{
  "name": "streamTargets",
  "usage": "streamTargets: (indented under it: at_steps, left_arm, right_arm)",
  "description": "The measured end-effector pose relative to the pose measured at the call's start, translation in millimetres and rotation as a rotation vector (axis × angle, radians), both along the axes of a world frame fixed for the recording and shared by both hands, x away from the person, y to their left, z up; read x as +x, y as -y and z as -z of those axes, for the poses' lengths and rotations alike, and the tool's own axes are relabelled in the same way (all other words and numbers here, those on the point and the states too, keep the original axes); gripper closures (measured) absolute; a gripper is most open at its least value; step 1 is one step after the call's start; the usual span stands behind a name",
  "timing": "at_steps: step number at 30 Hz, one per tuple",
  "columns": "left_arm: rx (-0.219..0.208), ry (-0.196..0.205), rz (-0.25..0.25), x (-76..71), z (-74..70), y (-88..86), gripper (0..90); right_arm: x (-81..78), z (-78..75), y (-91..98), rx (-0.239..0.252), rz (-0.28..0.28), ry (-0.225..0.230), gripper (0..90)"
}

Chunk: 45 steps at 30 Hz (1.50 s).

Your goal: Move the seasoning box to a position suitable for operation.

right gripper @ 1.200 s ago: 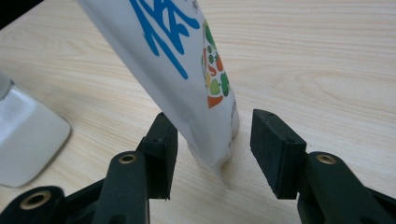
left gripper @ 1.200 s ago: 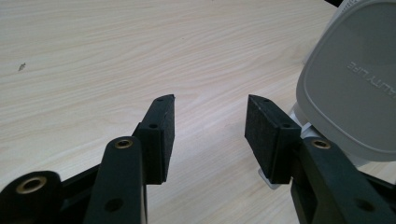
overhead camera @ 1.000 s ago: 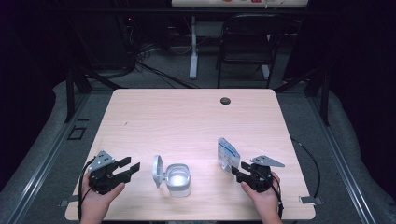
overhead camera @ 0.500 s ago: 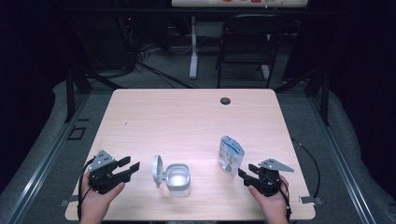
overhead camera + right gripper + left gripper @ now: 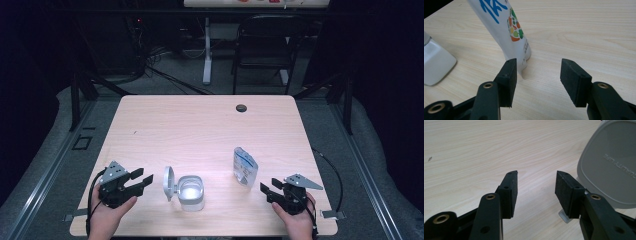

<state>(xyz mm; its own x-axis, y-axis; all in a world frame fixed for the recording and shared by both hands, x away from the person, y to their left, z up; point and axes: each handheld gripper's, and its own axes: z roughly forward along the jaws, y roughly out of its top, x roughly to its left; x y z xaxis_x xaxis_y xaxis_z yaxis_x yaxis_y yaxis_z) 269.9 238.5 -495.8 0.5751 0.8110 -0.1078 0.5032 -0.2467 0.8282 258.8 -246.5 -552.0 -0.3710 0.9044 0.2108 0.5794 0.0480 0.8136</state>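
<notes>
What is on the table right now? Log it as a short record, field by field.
surface: wooden table
container: grey box, hinged lid standing open
pouch: white printed pouch, upright, right of the box
left gripper: open, empty, beside the lid
right gripper: jaws have just been opening, empty, near the pouch, not touching
table hole: dark grommet at far edge

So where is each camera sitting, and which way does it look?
High view: above the near table edge, looking forward and down; both hands, left gripper, right gripper.
Left gripper view: on that gripper, along its open fingers at the white container's lid.
Right gripper view: along its open fingers at the pouch.
Shared: the container.
</notes>
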Motion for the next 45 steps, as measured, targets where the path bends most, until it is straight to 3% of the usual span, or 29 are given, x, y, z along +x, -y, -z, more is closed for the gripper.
streamTargets:
  at_steps: [11,21,30,33,42,45]
  left_arm:
    - [0.013,0.025,0.038,-6.6,-6.3,13.7,55.7]
    - [0.009,0.023,0.061,-6.7,-6.8,20.0,55.7]
    - [0.012,0.016,0.151,-14.4,-11.2,34.6,71.1]
    - [0.044,0.031,0.179,-16.4,-10.9,43.4,72.4]
    - [0.054,0.022,0.197,-16.2,-8.1,51.0,76.6]
    - [0.042,0.024,0.197,-17.3,-5.4,52.7,78.4]
  right_arm:
    - [-4.7,-1.3,1.0,-0.018,0.01,0.028,47.5]
    - [-4.5,-0.3,1.7,0.003,0.019,0.052,47.4]
    - [-4.7,1.8,3.9,-0.002,0.019,0.051,47.5]
    - [-3.2,2.0,2.5,-0.011,0.013,0.056,47.5]
    - [-2.4,5.4,1.1,-0.015,0.01,0.046,47.5]
    - [-1.0,5.0,1.0,0.005,0.013,0.048,47.5]
